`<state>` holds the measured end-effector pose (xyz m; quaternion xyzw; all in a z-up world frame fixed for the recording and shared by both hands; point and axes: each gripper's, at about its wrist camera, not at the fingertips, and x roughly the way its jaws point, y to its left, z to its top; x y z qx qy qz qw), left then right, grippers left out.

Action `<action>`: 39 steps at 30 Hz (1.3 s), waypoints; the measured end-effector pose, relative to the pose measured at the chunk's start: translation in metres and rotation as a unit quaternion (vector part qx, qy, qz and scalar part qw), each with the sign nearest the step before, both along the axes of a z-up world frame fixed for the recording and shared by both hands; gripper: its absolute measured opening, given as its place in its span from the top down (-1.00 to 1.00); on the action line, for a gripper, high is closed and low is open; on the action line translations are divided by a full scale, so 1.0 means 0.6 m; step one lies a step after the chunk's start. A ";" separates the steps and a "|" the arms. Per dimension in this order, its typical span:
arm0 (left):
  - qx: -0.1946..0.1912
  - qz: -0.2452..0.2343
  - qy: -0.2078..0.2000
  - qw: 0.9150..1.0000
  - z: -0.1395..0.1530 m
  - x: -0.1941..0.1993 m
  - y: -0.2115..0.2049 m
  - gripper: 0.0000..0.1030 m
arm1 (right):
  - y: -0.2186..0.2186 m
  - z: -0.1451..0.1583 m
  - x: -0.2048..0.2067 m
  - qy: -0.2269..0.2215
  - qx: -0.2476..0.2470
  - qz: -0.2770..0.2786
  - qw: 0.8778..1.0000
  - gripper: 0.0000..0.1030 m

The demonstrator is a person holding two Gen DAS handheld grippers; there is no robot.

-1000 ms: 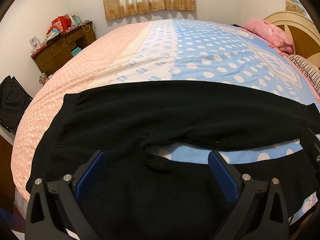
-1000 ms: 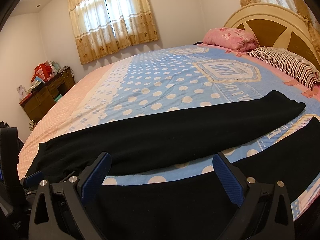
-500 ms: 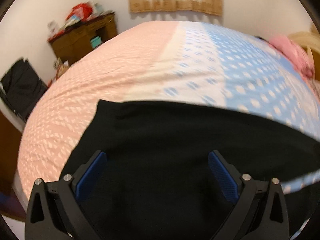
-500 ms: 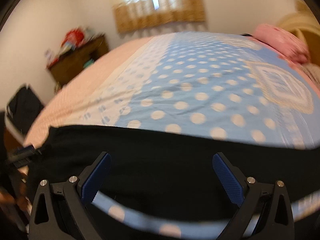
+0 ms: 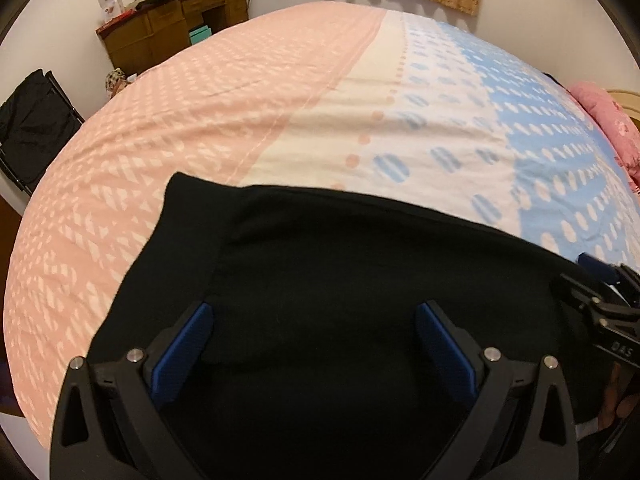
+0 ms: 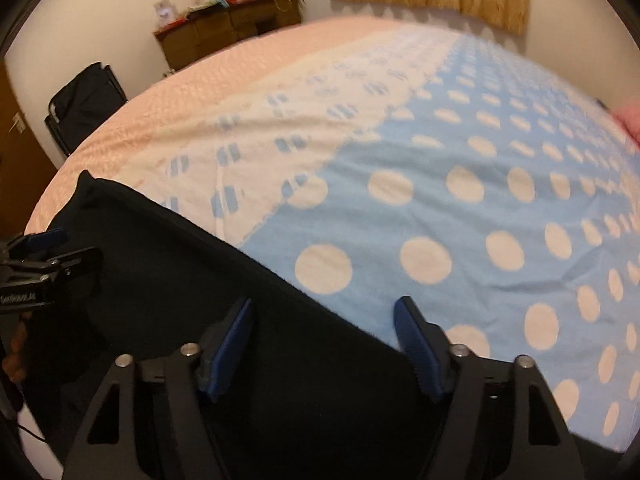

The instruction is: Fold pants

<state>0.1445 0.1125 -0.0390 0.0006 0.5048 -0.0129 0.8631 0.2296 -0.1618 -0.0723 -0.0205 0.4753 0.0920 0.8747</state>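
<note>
Black pants lie flat on the bed at its near edge; they also show in the right wrist view. My left gripper is open and empty, low over the waist end of the pants. My right gripper is open but narrower, empty, over the far edge of the pants where black cloth meets the blue sheet. The right gripper shows at the right edge of the left wrist view; the left gripper shows at the left edge of the right wrist view. The legs' far ends are out of view.
The bed has a pink, cream and blue dotted cover. A wooden desk with clutter stands by the far wall. A black folding chair stands left of the bed. A pink pillow lies at the right.
Both grippers have swung left toward the waist end and dropped closer to the pants. The strip of sheet between the two legs is gone from view. The right gripper's jaws have narrowed.
</note>
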 end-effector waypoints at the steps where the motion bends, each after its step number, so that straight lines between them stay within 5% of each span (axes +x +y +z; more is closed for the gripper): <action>1: 0.000 -0.001 0.002 1.000 -0.004 0.003 0.001 -1.00 | 0.004 0.002 -0.003 -0.006 -0.001 0.009 1.000 0.03; 3: 0.005 -0.004 -0.003 1.000 -0.006 0.003 -0.002 -1.00 | 0.010 0.006 -0.007 -0.007 0.008 0.025 1.000 0.71; 6: 0.007 -0.012 -0.010 1.000 -0.004 0.002 -0.001 -1.00 | 0.028 0.014 -0.016 -0.014 -0.002 0.033 0.999 0.91; 16: -0.059 0.016 -0.030 0.998 0.055 -0.034 0.081 -1.00 | 0.073 0.095 -0.155 -0.086 0.006 0.071 0.994 0.93; 23: -0.108 0.030 -0.033 0.993 0.082 -0.026 0.091 -1.00 | 0.116 0.046 -0.240 -0.079 -0.006 0.082 0.994 0.93; 27: -0.147 0.043 0.012 0.988 0.064 0.020 0.066 -1.00 | 0.129 0.020 -0.260 -0.086 -0.031 0.084 0.992 0.93; 33: -0.099 0.051 0.055 0.992 0.040 0.068 0.015 -0.97 | 0.122 0.008 -0.266 -0.092 -0.018 0.075 0.993 0.93; 37: -0.093 0.052 0.106 0.989 0.003 0.086 -0.006 -0.57 | 0.122 0.012 -0.269 -0.099 -0.018 0.073 0.992 0.93; 39: -0.083 0.060 0.096 0.990 0.002 0.084 -0.007 -0.46 | 0.121 0.018 -0.269 -0.102 -0.017 0.068 0.992 0.93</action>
